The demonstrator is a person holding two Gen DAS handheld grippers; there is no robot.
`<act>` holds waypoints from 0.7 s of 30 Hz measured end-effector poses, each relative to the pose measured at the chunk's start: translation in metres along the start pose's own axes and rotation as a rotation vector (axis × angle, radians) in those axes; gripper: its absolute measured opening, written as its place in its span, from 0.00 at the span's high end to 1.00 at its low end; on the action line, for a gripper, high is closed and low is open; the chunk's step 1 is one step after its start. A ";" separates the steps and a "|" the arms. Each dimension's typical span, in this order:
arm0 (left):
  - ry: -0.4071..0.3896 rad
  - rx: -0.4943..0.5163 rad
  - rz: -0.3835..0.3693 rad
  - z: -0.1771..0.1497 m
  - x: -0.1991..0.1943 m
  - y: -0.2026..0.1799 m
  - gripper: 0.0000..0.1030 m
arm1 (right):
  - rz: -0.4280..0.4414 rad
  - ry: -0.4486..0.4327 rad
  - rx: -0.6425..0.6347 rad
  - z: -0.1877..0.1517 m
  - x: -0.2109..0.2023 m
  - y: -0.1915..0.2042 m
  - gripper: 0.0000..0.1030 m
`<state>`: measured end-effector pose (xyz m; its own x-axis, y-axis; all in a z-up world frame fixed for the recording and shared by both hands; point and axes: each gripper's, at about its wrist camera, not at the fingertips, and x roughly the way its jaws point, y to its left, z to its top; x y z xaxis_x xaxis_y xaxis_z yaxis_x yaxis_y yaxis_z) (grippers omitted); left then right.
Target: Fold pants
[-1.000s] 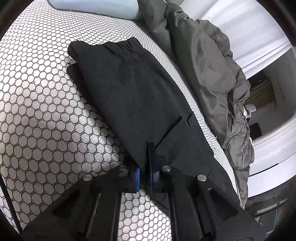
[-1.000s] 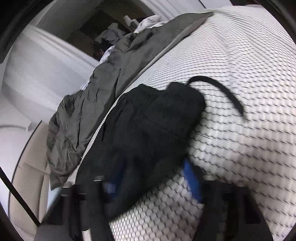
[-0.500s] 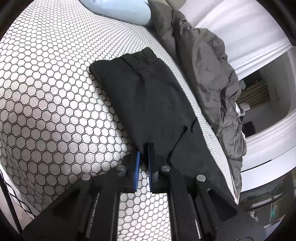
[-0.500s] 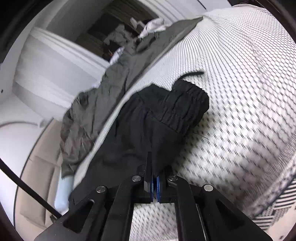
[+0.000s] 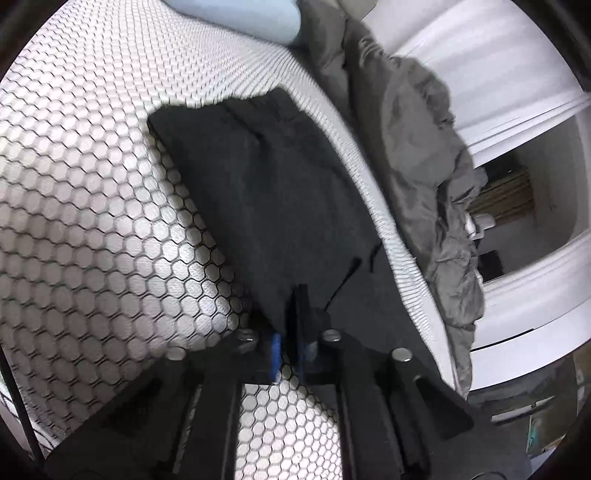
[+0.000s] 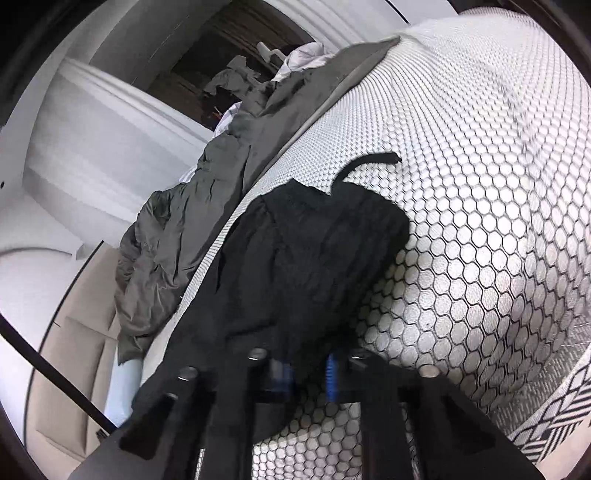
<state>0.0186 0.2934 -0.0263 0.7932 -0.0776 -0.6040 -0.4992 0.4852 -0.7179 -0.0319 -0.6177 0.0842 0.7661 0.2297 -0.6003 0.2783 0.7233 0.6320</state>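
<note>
Black pants [image 5: 273,192] lie lengthwise on the hexagon-patterned bed cover [image 5: 92,206], elastic waistband at the far end in the left wrist view. My left gripper [image 5: 290,325] is shut on the near edge of the pants fabric. In the right wrist view the pants [image 6: 295,266] lie with the gathered waistband near me, a black drawstring [image 6: 369,164] trailing beyond. My right gripper [image 6: 308,373] has its jaws a little apart around the edge of the waist fabric.
A crumpled grey duvet [image 5: 413,147] lies along the bed's side beside the pants, also in the right wrist view [image 6: 207,206]. A light blue pillow [image 5: 240,18] sits at the far end. A white wall and a beige headboard [image 6: 70,350] border the bed.
My right gripper was shut half a second ago and now has its jaws apart at the waistband. My left gripper has moved closer, with fabric now between its fingers. Both views are motion-blurred.
</note>
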 end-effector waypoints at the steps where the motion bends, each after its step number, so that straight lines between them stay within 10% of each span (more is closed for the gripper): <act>1: -0.008 0.007 -0.003 0.001 -0.003 0.000 0.99 | -0.003 -0.006 -0.023 -0.001 -0.004 0.003 0.97; 9: 0.029 0.082 0.112 -0.007 -0.023 -0.004 0.87 | -0.089 0.031 -0.075 -0.013 -0.024 -0.004 0.83; 11: -0.016 0.112 0.155 -0.008 -0.039 -0.009 0.55 | -0.123 0.057 -0.115 -0.011 -0.023 0.002 0.73; 12: -0.049 0.135 0.171 -0.009 -0.049 -0.013 0.45 | -0.164 0.035 -0.143 -0.010 -0.030 0.004 0.47; 14: -0.105 0.188 0.200 -0.014 -0.069 -0.022 0.12 | -0.272 -0.062 -0.202 -0.005 -0.051 0.009 0.27; 21: -0.073 0.366 0.094 -0.039 -0.075 -0.083 0.01 | -0.234 -0.041 -0.326 0.032 -0.066 0.036 0.27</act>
<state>-0.0126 0.2252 0.0653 0.7791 0.0378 -0.6257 -0.4237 0.7673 -0.4813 -0.0539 -0.6278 0.1617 0.7281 0.0135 -0.6854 0.2541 0.9233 0.2881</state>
